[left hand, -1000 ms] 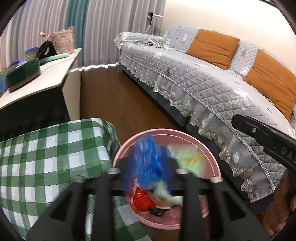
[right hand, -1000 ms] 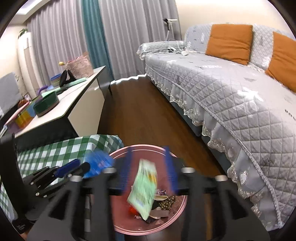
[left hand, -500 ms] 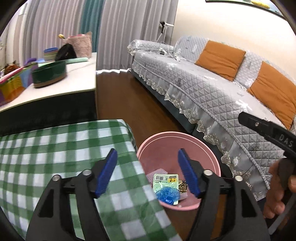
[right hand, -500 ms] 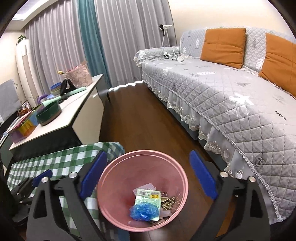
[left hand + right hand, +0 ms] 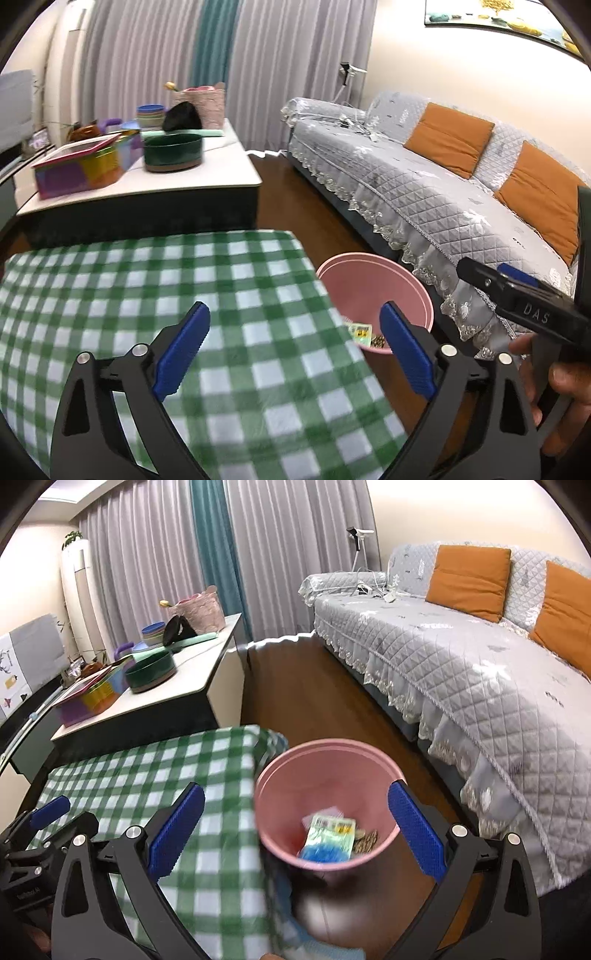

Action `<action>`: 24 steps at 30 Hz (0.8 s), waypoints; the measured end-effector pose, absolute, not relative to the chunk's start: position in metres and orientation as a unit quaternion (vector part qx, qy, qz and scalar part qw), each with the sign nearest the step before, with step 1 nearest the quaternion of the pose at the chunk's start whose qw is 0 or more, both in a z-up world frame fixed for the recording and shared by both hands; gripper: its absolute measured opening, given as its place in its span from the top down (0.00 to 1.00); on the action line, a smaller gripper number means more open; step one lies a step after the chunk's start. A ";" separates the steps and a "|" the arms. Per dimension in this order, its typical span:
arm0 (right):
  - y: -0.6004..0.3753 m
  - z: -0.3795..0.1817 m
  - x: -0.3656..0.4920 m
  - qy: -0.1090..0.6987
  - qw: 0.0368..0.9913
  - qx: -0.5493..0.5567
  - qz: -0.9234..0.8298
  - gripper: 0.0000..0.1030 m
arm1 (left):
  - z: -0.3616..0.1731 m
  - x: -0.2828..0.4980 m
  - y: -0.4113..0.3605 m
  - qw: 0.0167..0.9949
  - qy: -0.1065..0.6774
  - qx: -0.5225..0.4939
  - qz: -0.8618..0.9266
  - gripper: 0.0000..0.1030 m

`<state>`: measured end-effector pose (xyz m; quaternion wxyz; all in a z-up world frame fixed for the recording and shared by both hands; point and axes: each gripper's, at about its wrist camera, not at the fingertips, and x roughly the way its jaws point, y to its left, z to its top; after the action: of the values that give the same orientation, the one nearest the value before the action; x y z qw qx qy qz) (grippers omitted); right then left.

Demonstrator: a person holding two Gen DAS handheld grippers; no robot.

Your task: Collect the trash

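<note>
A pink bin [image 5: 373,280] [image 5: 325,768] stands on the floor against the corner of the table with the green checked cloth [image 5: 147,295] [image 5: 147,775]. Inside the bin lie a green packet [image 5: 330,830], a crumpled blue wrapper [image 5: 321,853] and other scraps. My left gripper [image 5: 293,332] hovers over the cloth, left of the bin; its jaws are opening and nothing is between them. My right gripper [image 5: 295,812] hangs above the bin's near rim, jaws opening wide and empty. A hand [image 5: 565,376] holds it at the right edge of the left wrist view.
A grey quilted sofa [image 5: 480,672] with orange cushions [image 5: 448,138] runs along the right. A white side table [image 5: 207,173] behind the checked table carries a dark green bowl [image 5: 173,157], coloured boxes and a pink basket. Brown wooden floor [image 5: 306,690] lies between.
The blue wrapper left my left gripper and the green packet left my right; both now lie in the bin. Both grippers opened wide and drew back, the left one over the cloth.
</note>
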<state>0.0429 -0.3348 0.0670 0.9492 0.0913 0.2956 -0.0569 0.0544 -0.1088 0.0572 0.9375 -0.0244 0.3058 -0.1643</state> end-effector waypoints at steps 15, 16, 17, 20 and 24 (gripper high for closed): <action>-0.262 0.053 -0.044 0.299 0.952 0.050 -0.051 0.05 | 0.044 -0.029 -0.056 0.946 0.312 -0.029 -0.078 0.10; -0.257 0.051 -0.043 0.303 0.951 0.041 -0.045 0.05 | 0.041 -0.033 -0.054 0.946 0.315 -0.033 -0.074 0.10; -0.254 0.050 -0.044 0.305 0.951 0.035 -0.043 0.05 | 0.039 -0.035 -0.052 0.944 0.319 -0.034 -0.072 0.10; -0.247 0.049 -0.044 0.302 0.952 0.030 -0.037 0.05 | 0.034 -0.040 -0.051 0.944 0.323 -0.031 -0.066 0.10; -0.243 0.047 -0.045 0.305 0.951 0.030 -0.035 0.05 | 0.030 -0.041 -0.052 0.946 0.318 -0.020 -0.056 0.10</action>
<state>-0.0447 -0.2429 0.0473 0.9511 0.0298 0.3053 -0.0353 -0.0413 -0.0516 0.0304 0.9462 -0.0204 0.3182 -0.0559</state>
